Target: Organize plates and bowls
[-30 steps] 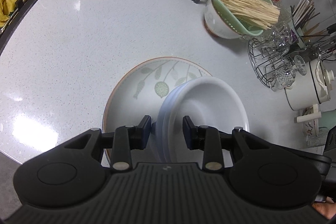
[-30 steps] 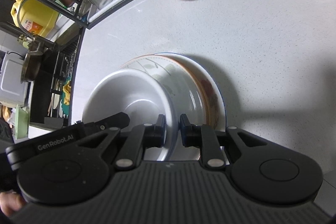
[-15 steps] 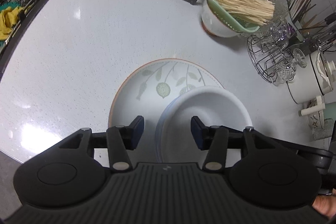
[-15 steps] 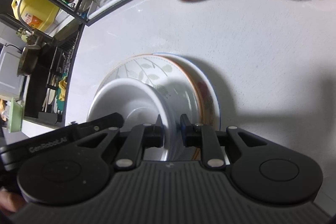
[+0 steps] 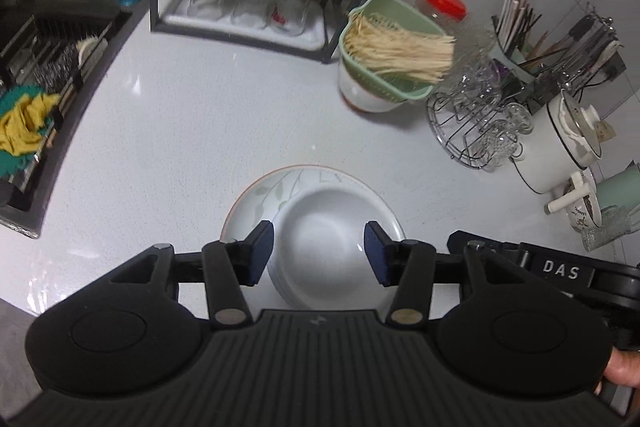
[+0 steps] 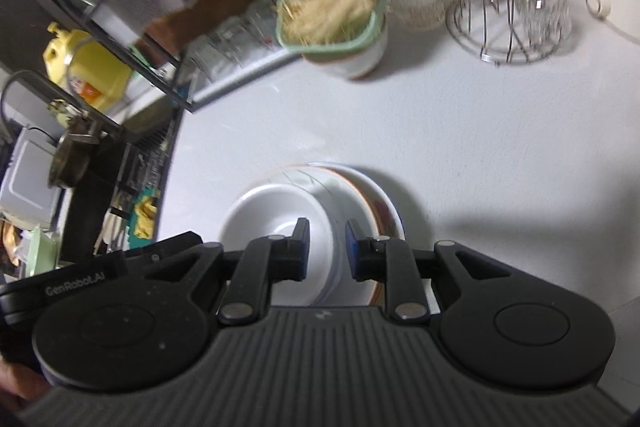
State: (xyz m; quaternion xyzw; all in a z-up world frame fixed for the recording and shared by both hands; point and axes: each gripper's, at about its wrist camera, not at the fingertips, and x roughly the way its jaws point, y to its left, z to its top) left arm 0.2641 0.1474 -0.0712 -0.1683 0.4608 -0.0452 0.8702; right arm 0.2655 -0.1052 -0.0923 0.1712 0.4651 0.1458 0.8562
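A stack of white bowls (image 5: pixel 328 239) sits on a leaf-patterned plate (image 5: pixel 260 199) on the white counter. My left gripper (image 5: pixel 319 251) is open, its jaws wide apart above the bowls and touching nothing. In the right wrist view the bowls (image 6: pixel 280 215) rest on the leaf plate, which lies on a red-rimmed plate (image 6: pixel 380 211). My right gripper (image 6: pixel 326 247) is open, its jaws a little apart on either side of the bowl rim, no longer pinching it.
A green strainer of noodles in a white bowl (image 5: pixel 384 67) stands behind. A wire rack with glasses (image 5: pixel 476 119), a white pot (image 5: pixel 560 147) and mugs are at right. A glass tray rack (image 5: pixel 248 11) is at back, the sink (image 5: pixel 36 99) at left.
Both grippers let go of the bowl stack and opened, the left one wide. Both have risen and drawn back, so more of the counter shows.
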